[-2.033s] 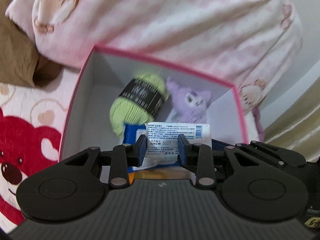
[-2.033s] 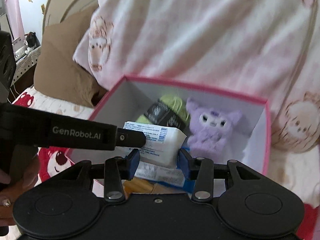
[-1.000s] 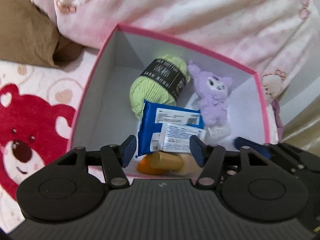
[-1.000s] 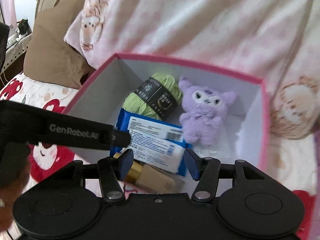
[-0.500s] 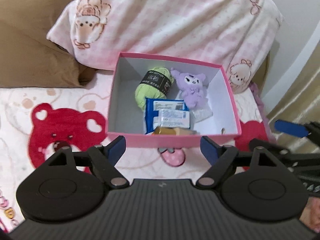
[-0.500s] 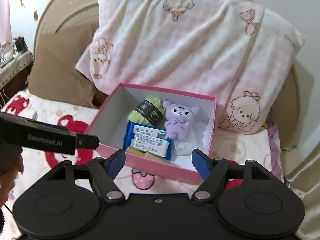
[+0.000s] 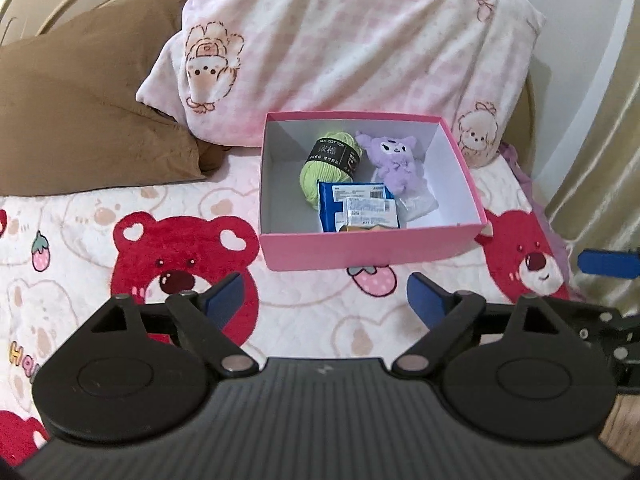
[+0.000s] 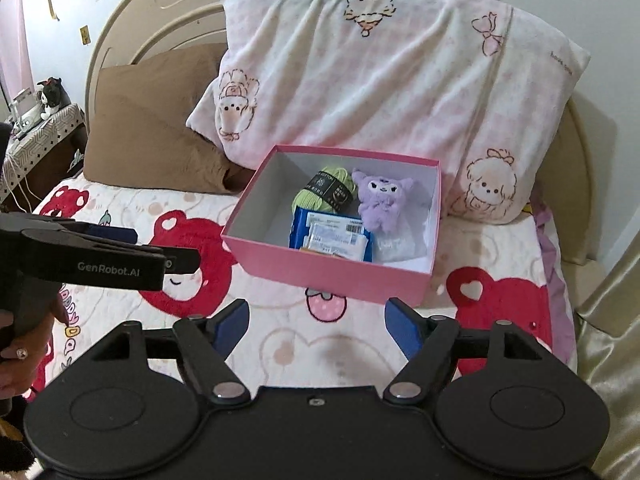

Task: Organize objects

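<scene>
box (image 7: 372, 251): matt card | pillow (image 7: 360, 48): fuzzy cloth | yarn (image 7: 326, 168): soft

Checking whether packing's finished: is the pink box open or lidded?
Open. The pink box has no lid on it; green yarn and purple plush show inside.

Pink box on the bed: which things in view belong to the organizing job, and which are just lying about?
Job:
pink box
green yarn
purple plush
blue packet
white packet

Lying about:
pink pillow
brown pillow
bear blanket
</scene>
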A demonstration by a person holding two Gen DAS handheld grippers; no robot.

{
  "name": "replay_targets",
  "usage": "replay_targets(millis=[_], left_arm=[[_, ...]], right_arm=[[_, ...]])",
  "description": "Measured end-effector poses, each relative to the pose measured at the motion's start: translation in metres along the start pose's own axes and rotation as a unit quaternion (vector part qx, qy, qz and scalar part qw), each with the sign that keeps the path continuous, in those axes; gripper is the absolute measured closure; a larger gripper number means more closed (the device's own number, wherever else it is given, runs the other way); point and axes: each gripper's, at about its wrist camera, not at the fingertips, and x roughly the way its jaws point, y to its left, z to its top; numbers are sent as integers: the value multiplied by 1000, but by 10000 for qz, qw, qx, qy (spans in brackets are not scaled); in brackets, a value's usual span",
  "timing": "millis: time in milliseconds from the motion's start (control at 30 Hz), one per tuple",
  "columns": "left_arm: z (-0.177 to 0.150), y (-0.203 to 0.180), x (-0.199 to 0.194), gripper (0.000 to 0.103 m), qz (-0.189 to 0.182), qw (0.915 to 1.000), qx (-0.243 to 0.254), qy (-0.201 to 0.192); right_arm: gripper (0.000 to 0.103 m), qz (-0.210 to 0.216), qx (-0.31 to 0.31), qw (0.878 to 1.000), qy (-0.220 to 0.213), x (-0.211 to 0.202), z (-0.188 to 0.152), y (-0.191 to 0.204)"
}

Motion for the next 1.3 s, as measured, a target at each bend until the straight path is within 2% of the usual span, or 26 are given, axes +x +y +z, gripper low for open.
replay_targets(millis=[267,367,533,733,833,1000,1300], left_arm=[[-15,-4,-6,3,55,9999,-9,155],[-19,-5,-3,3,177,9993,-66,337],[-25,-1,-4,3,231,9984,-253,456],[-28,-3,-8,3,553,9975,-101,433],[-29,-3,-7,3,517,9974,-95,501],[-31,-4,-2,3,507,9967,-98,624],[-36,1,6,3,516,9953,-216,787]], right_arm=[[15,-89,217,9997,52,4,-11,-5],[13,-178,327,9993,27,5,-15,-6],[12,-684,377,9965,297,14,-17,-8],[12,-813,577,9941,429,20,-22,-17],[12,-916,605,9928,473,22,-24,-19],[12,-857,758,9919,559,25,-26,-23],[12,-948,669,9910,665,30,-29,-21]])
